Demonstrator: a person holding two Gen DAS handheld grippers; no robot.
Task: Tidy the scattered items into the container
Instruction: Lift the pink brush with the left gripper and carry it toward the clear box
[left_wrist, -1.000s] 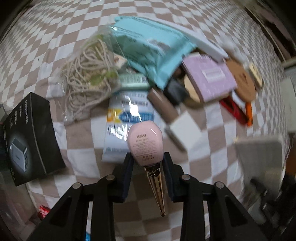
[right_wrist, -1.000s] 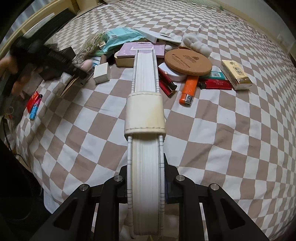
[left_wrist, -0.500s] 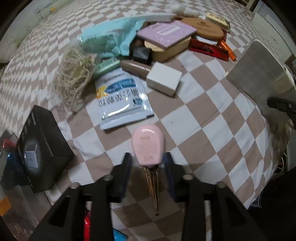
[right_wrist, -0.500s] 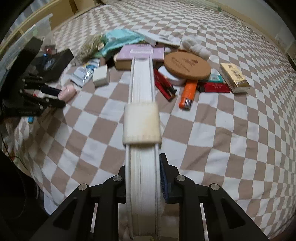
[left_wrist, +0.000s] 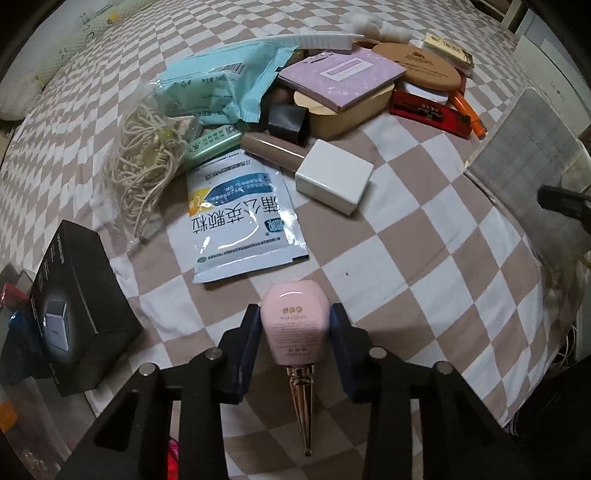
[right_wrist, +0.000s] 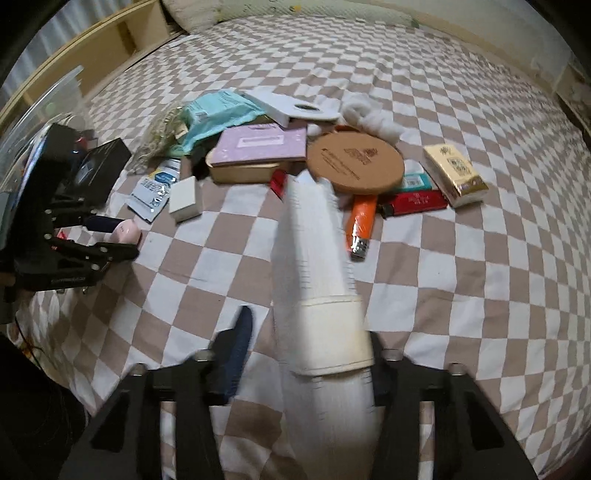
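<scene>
The pink bottle (left_wrist: 294, 322) with a gold pointed cap sits between the two pads of the left gripper (left_wrist: 294, 334), which have just been closing and now press on its sides, so the bottle is held above the checked bed cover (left_wrist: 424, 266). Just beyond it on the cover lies a white and blue sachet (left_wrist: 242, 225), and next to that a small white box (left_wrist: 334, 181). Further away is the pile: a bundle of cream cord (left_wrist: 147, 162) in a clear bag, a teal packet (left_wrist: 221, 85), a purple booklet (left_wrist: 341, 75) on a wooden box, and a round cork coaster (left_wrist: 417, 66). A black box (left_wrist: 77, 314) stands at the left edge of the bed. The right gripper (right_wrist: 306, 354) has just been opening; the white notebook (right_wrist: 317, 280) with a cream strap leans tilted against its right finger, while the left finger (right_wrist: 236, 350) stands apart from it. The notebook looks blurred.
</scene>
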